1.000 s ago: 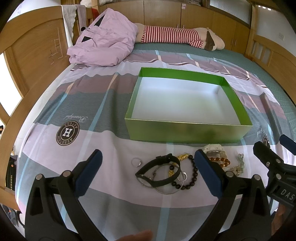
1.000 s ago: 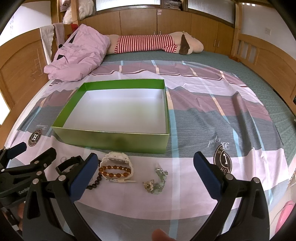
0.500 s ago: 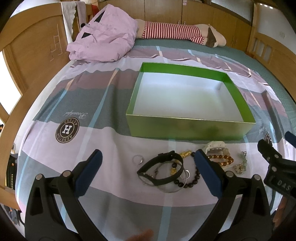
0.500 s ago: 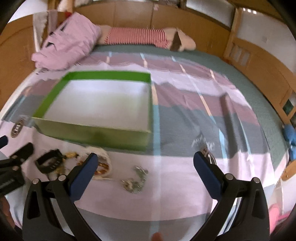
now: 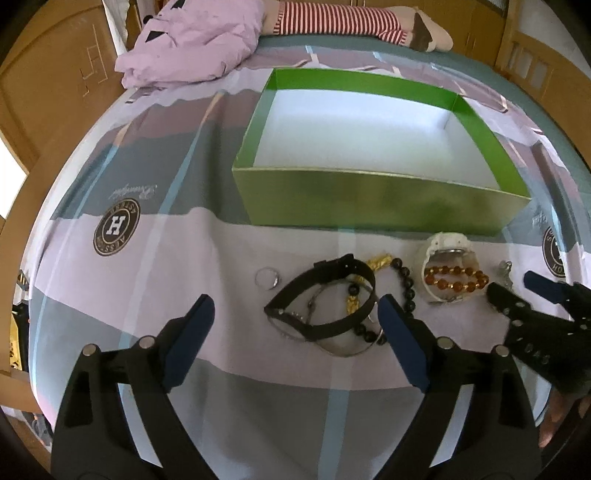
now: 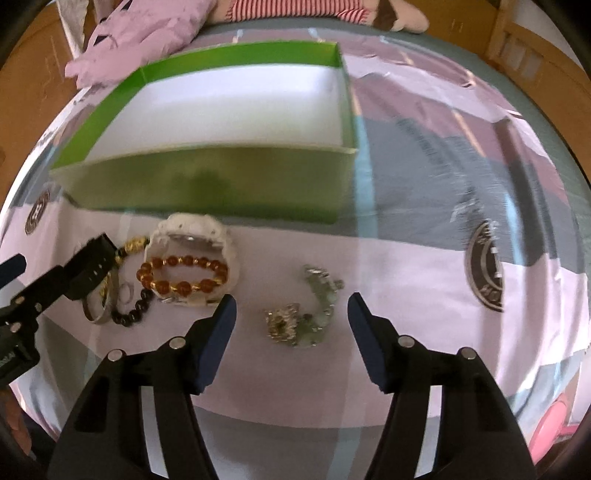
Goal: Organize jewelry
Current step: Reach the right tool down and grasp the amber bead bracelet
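An empty green box [image 5: 380, 201] [image 6: 207, 184] with a white inside sits on the bedspread. In front of it lies jewelry: a silver ring [image 5: 267, 277], a black watch [image 5: 325, 295] over a silver bangle and dark bead bracelet, a white watch [image 5: 448, 243] [image 6: 192, 230] with an amber bead bracelet [image 6: 183, 273], and a silver-green chain [image 6: 303, 317]. My left gripper [image 5: 295, 321] is open just before the black watch. My right gripper [image 6: 291, 314] is open low around the silver-green chain. Nothing is held.
A crumpled pink garment [image 5: 192, 40] and a striped stuffed toy [image 5: 351, 18] lie at the far end of the bed. Wooden bed rails [image 5: 55, 92] run along both sides. The other gripper shows in each view [image 5: 532, 314] [image 6: 26, 295].
Both grippers have dropped lower and closer to the jewelry. The right gripper swung over the silver-green chain, and its jaws look narrower than before.
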`<state>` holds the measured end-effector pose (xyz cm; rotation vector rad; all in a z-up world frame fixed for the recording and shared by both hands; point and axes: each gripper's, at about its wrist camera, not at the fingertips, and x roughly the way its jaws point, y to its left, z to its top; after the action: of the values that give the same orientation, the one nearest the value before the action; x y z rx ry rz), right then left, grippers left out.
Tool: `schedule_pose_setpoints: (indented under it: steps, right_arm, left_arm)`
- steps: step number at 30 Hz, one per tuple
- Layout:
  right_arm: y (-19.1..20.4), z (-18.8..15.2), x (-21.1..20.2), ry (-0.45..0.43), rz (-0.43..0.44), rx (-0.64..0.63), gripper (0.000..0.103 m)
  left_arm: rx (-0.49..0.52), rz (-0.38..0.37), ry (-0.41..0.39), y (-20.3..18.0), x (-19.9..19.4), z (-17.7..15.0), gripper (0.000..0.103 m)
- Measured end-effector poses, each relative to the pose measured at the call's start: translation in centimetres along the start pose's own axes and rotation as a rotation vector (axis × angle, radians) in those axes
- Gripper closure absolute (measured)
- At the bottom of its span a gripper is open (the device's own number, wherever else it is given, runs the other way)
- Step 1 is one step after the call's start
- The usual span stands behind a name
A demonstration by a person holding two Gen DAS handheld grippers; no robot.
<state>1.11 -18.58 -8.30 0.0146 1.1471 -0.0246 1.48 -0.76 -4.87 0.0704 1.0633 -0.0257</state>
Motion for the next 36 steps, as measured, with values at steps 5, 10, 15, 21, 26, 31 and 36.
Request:
schedule_pose_setpoints:
  steps: [5, 10, 15, 21, 26, 31, 36]
  right_arm:
    - [-0.1, 0.0, -0.3, -0.007, 0.035, 0.008, 0.090]
    - [-0.4, 0.5, -1.4, -0.062, 0.014, 0.002, 0.090]
    - [-2.0, 1.0, -2.5, -0.091, 0.026, 0.040, 0.090]
    - [-2.3, 1.0, -3.0, -0.103, 0.085, 0.060, 0.072]
    - [-0.7, 2.0, -2.0, -0.119, 0.207, 0.054, 0.049]
    - [1.7, 2.5, 1.7, -0.002, 0.190, 0.005, 0.079]
    - [1.2, 2.3, 0.4, -0.029, 0.227, 0.029, 0.090]
  left_arm:
    - [0.009, -0.001, 0.005, -0.2, 0.0, -0.2, 0.012]
    - [0.003, 0.004, 0.013, 0.1, 0.1, -0.1, 0.012]
    - [-0.021, 0.007, 0.022, 0.6, 0.5, 0.0, 0.012]
    - [-0.019, -0.056, 0.033, 0.1, 0.8, 0.0, 0.012]
    - [0.031, -0.058, 0.075, -1.4, 2.1, -0.5, 0.018]
    - [-0.001, -0.030, 0.142, -0.9, 3.9, -0.7, 0.034]
    - [-0.037, -0.038, 0.115, 0.7, 2.9, -0.4, 0.034]
